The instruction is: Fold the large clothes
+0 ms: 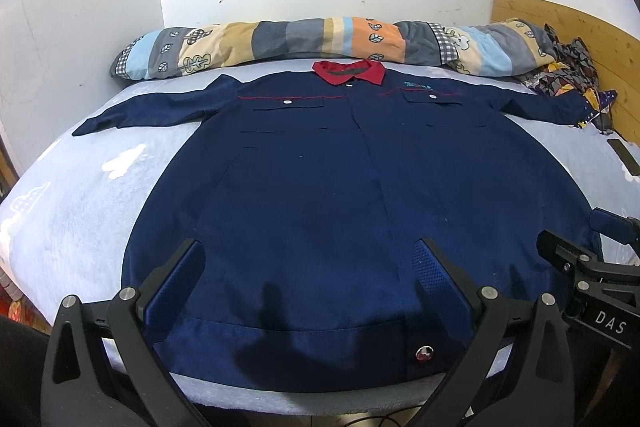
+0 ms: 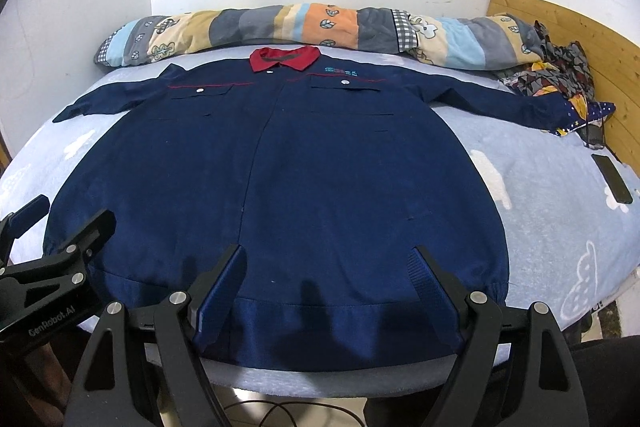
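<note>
Both wrist views face the jacket [image 1: 320,187] — close, side by side.

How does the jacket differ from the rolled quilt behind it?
The jacket is plain navy with a red collar; the quilt has many coloured patches. The jacket lies flat and spread, sleeves out; the quilt is bunched into a long roll along the wall. Both rest on the bed.

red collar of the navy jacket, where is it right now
The red collar lies at the far end of the spread navy work jacket, centred in both wrist views, right against the rolled striped patchwork quilt along the white wall.
</note>
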The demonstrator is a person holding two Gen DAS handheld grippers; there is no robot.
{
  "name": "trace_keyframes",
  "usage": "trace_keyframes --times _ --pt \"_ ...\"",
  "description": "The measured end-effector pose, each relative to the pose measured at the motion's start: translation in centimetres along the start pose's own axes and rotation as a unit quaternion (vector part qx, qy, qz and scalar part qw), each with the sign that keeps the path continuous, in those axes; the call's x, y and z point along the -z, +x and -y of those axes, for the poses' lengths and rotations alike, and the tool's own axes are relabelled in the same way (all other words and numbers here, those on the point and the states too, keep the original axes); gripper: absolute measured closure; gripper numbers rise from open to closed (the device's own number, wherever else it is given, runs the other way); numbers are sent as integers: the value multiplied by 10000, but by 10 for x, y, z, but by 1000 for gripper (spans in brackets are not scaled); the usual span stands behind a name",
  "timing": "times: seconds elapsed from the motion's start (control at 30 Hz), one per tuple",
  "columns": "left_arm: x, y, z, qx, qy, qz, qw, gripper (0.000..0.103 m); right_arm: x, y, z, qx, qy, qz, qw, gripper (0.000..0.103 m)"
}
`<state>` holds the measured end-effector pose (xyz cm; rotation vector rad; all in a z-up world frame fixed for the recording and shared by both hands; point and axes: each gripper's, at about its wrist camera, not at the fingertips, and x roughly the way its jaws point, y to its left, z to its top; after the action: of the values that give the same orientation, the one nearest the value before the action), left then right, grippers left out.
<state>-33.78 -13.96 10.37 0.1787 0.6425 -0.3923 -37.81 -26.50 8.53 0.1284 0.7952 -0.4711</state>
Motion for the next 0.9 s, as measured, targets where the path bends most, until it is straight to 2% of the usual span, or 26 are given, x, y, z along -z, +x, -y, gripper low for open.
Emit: trace_keyframes --times 0.27,0.4,0.5,0.63,0.7,0.8,0.9 --pt "-8 0 4 23 -73 -30 10000 0 -2 1 3 -52 54 -37 10000 18" --pt "-30 5 4 -34 -56 185 9998 0 -10 4 27 -204 476 -121 9986 18" --pt "-59 18 3 106 63 289 9995 0 -20 7 64 -415 1074 -227 9931 18" --pt "-100 57 5 142 569 400 9975 0 -38 5 132 -585 2027 -102 9774 18" --pt "-116 82 4 193 709 262 9970 0 -48 5 165 -603 2325 -78 9707 18" --pt "-132 106 2 448 471 -115 9978 0 -62 8 221 -581 2791 -38 9585 18" --pt "-142 112 4 751 305 -144 9966 0 -78 15 282 -519 3315 -9 9420 18"
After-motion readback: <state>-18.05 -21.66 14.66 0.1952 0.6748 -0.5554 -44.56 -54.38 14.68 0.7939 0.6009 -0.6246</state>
